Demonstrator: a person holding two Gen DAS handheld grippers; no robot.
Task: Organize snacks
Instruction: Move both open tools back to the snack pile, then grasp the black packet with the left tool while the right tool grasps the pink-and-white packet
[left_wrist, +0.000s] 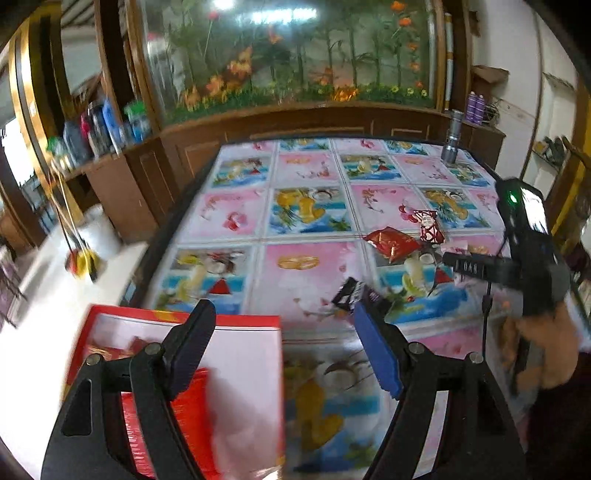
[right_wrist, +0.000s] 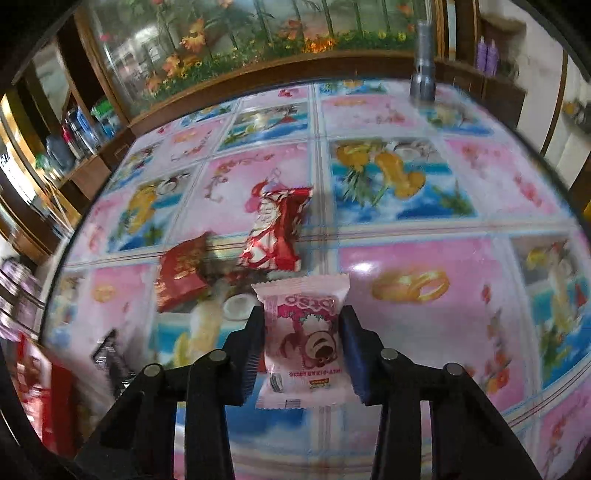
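While the left gripper (left_wrist: 284, 332) is spread above the red box (left_wrist: 177, 321), a pink snack packet (right_wrist: 304, 343) is pinched by the right gripper (right_wrist: 301, 332) — over the surface (right_wrist: 424, 258).

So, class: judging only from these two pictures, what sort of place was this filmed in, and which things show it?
Probably a room in a home. A table with a fruit-and-flower printed cover, a wooden cabinet beneath a glazed display of artificial flowers, and a shelf crowded with bottles.

Pink snack packet (right_wrist: 304, 343) looked like glossy plastic film with crimped ends. Red-and-white wrapper (right_wrist: 275, 230) was shiny, crinkled foil. Tablecloth (right_wrist: 436, 266) was smooth, glossy printed vinyl. Flashlight (right_wrist: 423, 64) appeared matt grey metal. Cabinet (left_wrist: 122, 184) was brown wood.
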